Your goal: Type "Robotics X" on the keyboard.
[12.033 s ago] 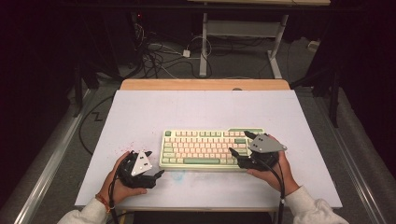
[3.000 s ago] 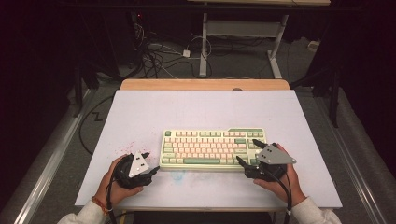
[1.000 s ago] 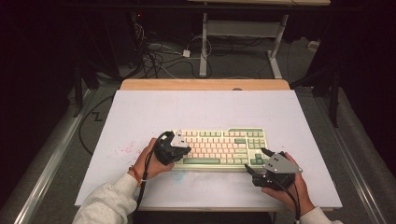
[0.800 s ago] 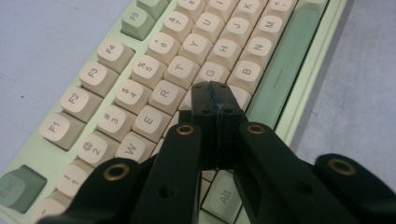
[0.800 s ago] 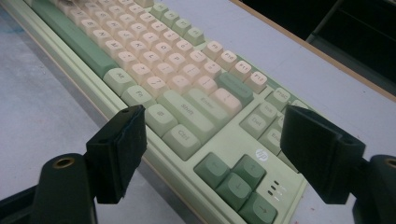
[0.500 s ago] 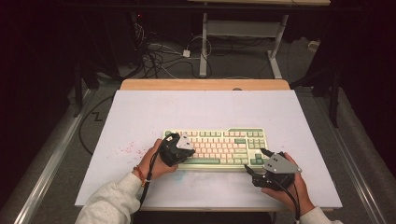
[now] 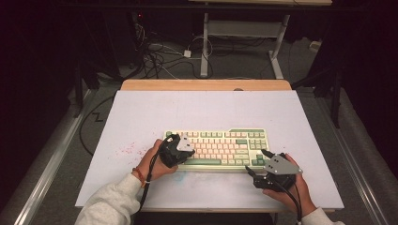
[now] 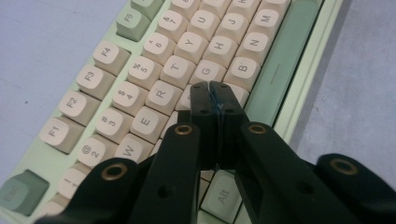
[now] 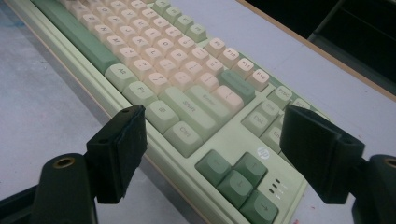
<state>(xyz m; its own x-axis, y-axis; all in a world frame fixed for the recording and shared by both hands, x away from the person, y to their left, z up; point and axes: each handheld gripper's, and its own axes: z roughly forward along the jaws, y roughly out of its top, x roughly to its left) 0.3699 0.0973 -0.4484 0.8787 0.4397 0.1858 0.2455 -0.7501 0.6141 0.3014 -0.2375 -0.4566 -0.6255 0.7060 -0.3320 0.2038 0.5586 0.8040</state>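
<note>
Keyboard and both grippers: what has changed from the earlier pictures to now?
The left gripper moved from the bare table left of the keyboard onto its left keys, jaws shut, tips over the letter rows. The right gripper drew back off the keyboard's right end toward the near corner, jaws open. The keyboard stayed put.

Lab: dark room, floor cables [image 7: 159, 56]

Pale green keyboard [image 7: 220, 149] at centre frame, with cream keycaps and darker green modifier, arrow and space keys; dark grey legends on the cream caps. White table top [image 7: 206, 112] with a light wood strip along its far edge, faint pinkish-red speckles at lower left of the high view. Black left gripper [image 7: 174, 151] with brass-coloured rivets; black right gripper [image 7: 271, 174] topped by a grey plate. Light grey sleeve [image 7: 110, 204] at lower left, reddish wristband [image 7: 137, 174] beside it.
</note>
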